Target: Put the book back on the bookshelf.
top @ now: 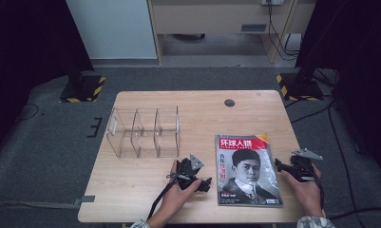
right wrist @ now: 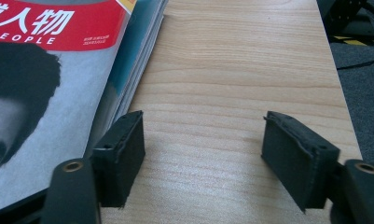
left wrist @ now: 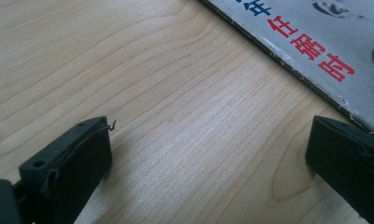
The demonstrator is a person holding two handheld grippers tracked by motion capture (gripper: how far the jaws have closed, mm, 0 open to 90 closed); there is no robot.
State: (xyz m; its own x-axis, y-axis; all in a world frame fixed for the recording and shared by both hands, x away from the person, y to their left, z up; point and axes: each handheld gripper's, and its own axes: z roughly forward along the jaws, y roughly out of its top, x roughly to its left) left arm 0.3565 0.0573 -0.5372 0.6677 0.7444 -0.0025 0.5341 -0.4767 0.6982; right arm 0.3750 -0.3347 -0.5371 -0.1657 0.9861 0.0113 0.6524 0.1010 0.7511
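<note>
High view shows you the glossy magazine with a red title band and a grey portrait cover (top: 247,171) lying flat on the light wooden table (top: 145,183), to the right of the clear plastic three-slot rack (top: 144,132), with its long axis running away from you. Your left gripper (top: 206,184) rests near the spine, and your right gripper (top: 280,167) sits just beside the loose page edge, so it is nearer. Both have the jaws spread wide and hold nothing. The spine looks a little frayed.
</note>
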